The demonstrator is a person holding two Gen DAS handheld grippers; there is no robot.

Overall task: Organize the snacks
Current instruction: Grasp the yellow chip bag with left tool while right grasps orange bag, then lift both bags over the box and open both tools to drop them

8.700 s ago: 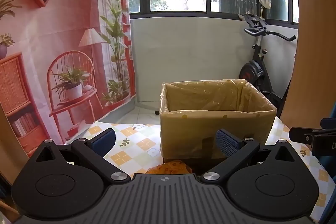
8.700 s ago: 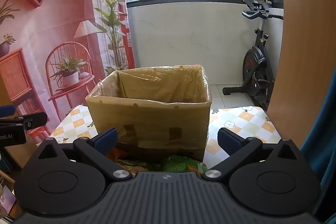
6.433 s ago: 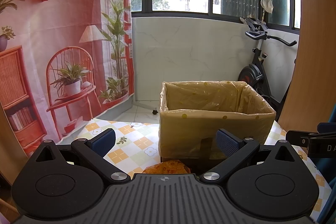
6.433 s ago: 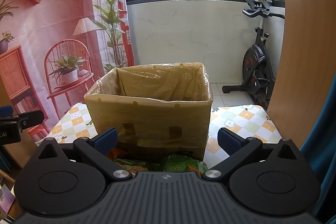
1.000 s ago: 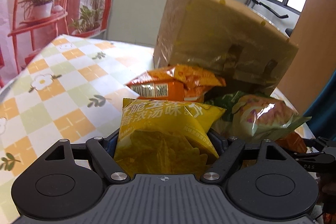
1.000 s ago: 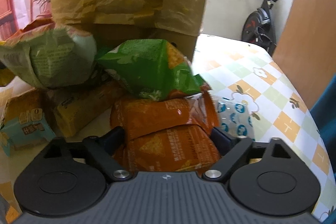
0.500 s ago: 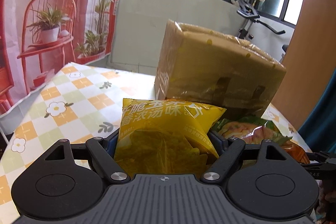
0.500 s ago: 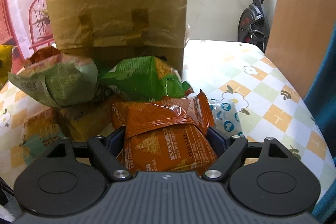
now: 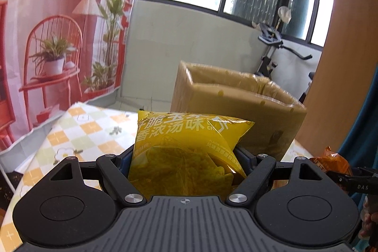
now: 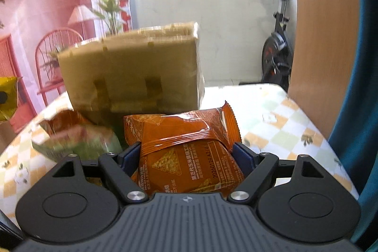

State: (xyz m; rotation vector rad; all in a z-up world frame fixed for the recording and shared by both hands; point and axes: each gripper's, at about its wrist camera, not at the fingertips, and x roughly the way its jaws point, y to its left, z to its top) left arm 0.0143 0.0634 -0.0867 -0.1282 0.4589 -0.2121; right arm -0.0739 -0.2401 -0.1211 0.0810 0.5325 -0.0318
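Yellow chip bag [image 9: 186, 148] pinched in left gripper [image 9: 185, 157], orange corn-chip bag [image 10: 189, 152] pinched in right gripper [image 10: 189, 155]; both lifted off the checked tablecloth [image 10: 283, 119] since a second ago, now near the lined cardboard box [image 9: 236, 96]. Ready for dropping in.

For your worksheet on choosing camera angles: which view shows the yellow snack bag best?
The left wrist view: the yellow bag fills the centre, clamped in the left gripper, with its print readable. The right wrist view catches only a yellow sliver at its left edge.
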